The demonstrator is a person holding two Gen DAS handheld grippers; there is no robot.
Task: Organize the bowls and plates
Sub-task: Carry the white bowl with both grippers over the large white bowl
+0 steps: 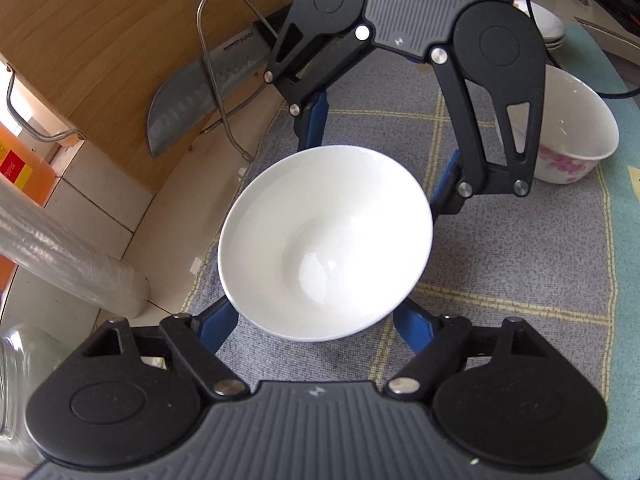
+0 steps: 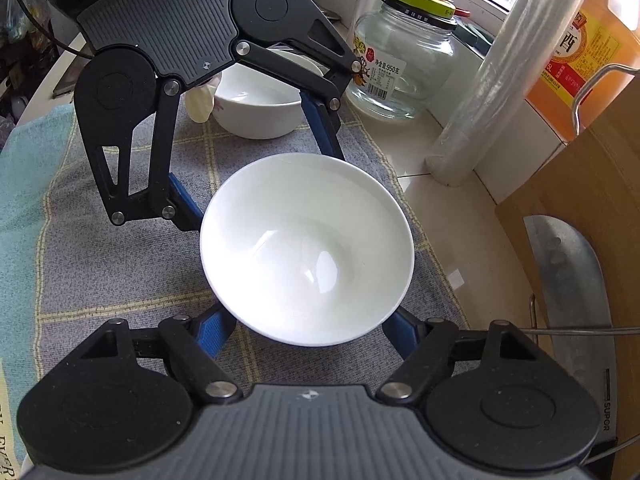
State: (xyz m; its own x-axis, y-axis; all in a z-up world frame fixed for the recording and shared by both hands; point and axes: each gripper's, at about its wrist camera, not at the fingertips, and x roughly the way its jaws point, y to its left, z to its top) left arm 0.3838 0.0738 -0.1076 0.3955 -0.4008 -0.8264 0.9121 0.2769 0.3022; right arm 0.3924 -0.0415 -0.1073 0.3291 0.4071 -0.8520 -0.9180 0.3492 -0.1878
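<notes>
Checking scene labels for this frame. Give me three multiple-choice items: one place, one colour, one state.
1. Where is the knife?
A) held by the wire rack against the wooden board
B) inside a bowl
C) flat on the cloth

2. What colour are the flowers on the patterned bowl?
A) blue
B) pink
C) yellow

3. How does the plain white bowl stand?
A) upside down
B) upright, full of rice
C) upright, empty

Answers:
1 A, the wire loop crosses the blade in front of the board.
2 B, pink blossoms show on its outer wall.
3 C, its bare glossy inside faces up.
</notes>
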